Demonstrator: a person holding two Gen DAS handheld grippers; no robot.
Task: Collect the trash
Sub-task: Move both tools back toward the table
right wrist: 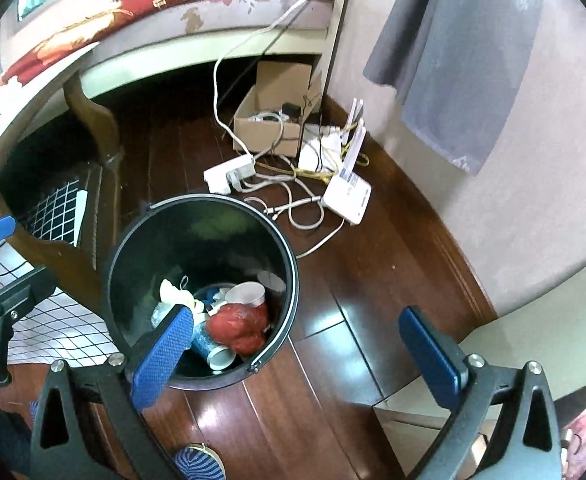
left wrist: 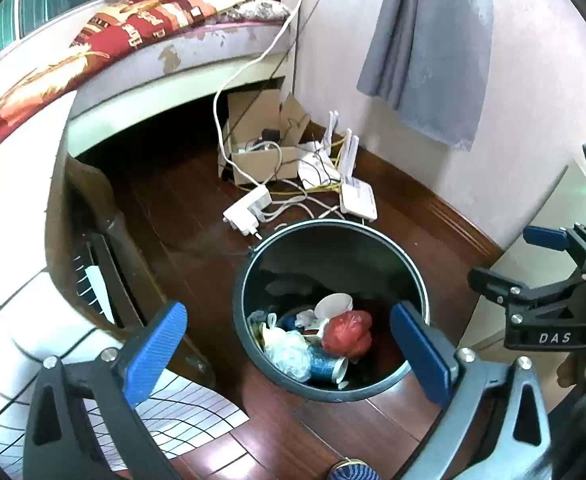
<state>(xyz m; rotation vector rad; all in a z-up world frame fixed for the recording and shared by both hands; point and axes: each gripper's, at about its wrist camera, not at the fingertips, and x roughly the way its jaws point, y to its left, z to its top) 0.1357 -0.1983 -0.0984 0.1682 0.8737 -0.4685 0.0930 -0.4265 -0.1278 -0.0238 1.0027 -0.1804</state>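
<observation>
Trash [left wrist: 335, 338] (red bag, cups, plastic) sits in the black bin [left wrist: 253, 264] on the wood floor; left gripper [left wrist: 289, 350] and right gripper [right wrist: 299, 350] hover wide open, empty — drop looks done, next needs another piece located.

Surfaces around the round dark bin: mostly gloss wood, plastic, cardboard.

Round dark plastic bin [left wrist: 421, 276] has a smooth, slightly shiny wall and a thin metal-looking rim band. Inside it: crinkled glossy red plastic bag [left wrist: 349, 330], thin clear film bag [left wrist: 289, 350], smooth white paper cup [left wrist: 333, 306]. Under it, dark reddish wood plank floor [right wrist: 373, 280], polished, with glare. Behind the bin: matt brown corrugated cardboard box [left wrist: 261, 160], smooth white plastic power strip [left wrist: 249, 208] and white plastic router [left wrist: 359, 200]. Up on the wall beyond, matt grey cloth [left wrist: 433, 40], soft-looking. Left gripper [left wrist: 289, 354] pads ribbed blue, arms matt black plastic with bright metal screws.
</observation>
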